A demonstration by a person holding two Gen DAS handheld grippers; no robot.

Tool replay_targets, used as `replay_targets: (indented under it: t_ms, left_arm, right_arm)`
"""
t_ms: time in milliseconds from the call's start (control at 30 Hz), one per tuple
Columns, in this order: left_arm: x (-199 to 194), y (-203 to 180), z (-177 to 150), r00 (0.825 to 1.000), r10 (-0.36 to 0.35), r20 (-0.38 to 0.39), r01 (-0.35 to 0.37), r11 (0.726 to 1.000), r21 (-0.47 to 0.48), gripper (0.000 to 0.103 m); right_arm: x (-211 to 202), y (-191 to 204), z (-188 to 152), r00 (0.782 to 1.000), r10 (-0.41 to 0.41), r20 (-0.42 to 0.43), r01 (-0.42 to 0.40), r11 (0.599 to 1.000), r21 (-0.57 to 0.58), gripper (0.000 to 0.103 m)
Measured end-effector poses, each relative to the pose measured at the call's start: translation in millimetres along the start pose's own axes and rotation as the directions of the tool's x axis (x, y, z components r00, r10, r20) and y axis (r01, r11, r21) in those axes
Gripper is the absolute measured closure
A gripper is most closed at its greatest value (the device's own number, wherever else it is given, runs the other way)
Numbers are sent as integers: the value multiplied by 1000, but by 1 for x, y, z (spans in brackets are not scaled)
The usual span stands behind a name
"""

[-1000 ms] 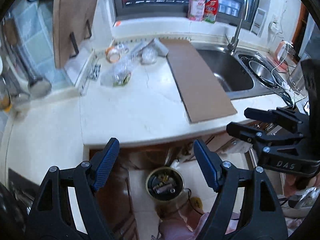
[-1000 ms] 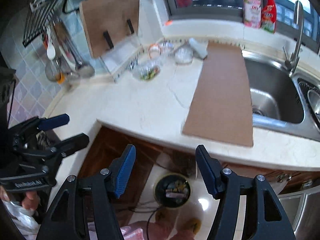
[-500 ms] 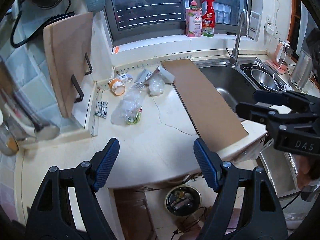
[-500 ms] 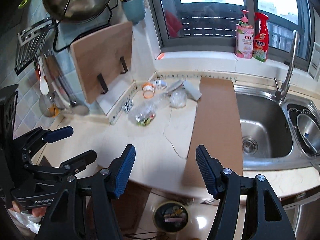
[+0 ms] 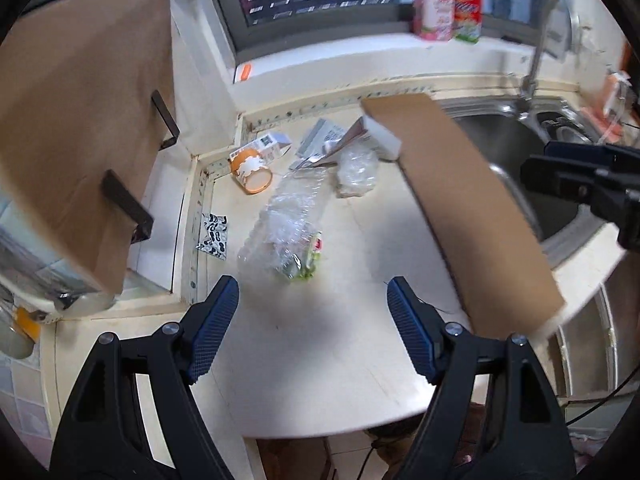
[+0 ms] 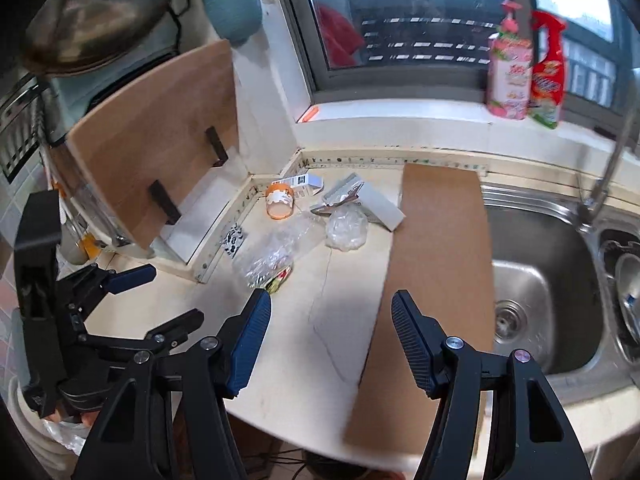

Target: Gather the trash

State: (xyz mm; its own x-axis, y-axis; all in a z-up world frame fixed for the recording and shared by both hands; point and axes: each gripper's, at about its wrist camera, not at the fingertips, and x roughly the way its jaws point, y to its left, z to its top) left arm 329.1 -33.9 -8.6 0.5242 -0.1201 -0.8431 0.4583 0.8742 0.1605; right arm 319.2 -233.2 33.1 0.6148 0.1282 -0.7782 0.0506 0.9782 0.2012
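1. Both hand-held grippers hang over the near edge of the pale bench (image 5: 320, 344), tipped down toward it.
2. The left hand-held gripper (image 5: 312, 308) has its blue pads spread wide, nothing between them, only bare bench below.
3. The right hand-held gripper (image 6: 330, 322) is spread too and carries nothing; its right pad hangs over the brown cardboard sheet (image 6: 436, 264).
4. The trash sits in a loose cluster at the far left corner of the bench, well ahead of both sets of pads.
5. Nearest to the left hand-held gripper lies a crumpled clear plastic bag (image 5: 286, 232) with green scraps inside.
6. Just beyond it and to the right is a smaller wad of clear plastic (image 5: 356, 166).
7. Far left, an orange-rimmed cup (image 5: 250, 168) lies on its side, touching a small white carton (image 5: 270, 146).
8. A flat silvery wrapper (image 5: 324, 142) lies by a white block (image 5: 382, 140) against the cardboard's far end.
9. A black-and-white patterned packet (image 5: 214, 236) lies flat at the left edge.
10. The cardboard runs from far to near along the left side of the steel sink (image 6: 532, 280), its near end overhanging the bench edge.
11. A wooden cutting board (image 6: 160, 176) leans upright in a rack on the left.
12. On the windowsill stand a pink bottle (image 6: 508, 76) and a red spray bottle (image 6: 548, 76), side by side.
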Motion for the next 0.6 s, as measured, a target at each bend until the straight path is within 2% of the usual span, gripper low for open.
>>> replay_targets:
  t_ms: [200, 333, 467, 600]
  left_arm:
    - [87, -5, 45, 993, 51, -109, -53, 998, -19, 28]
    - [137, -14, 64, 984, 86, -154, -89, 996, -18, 28]
    - [184, -17, 73, 968, 124, -216, -134, 990, -32, 28]
    - [211, -12, 79, 958, 134, -254, -155, 986, -63, 28]
  right_arm:
    - [106, -46, 53, 989, 87, -116, -86, 996, 17, 39]
    - [176, -71, 73, 975, 128, -181, -125, 992, 31, 39]
    - [244, -90, 85, 953, 192, -235, -179, 981, 78, 39]
    - [292, -97, 88, 925, 263, -275, -234, 963, 136, 39]
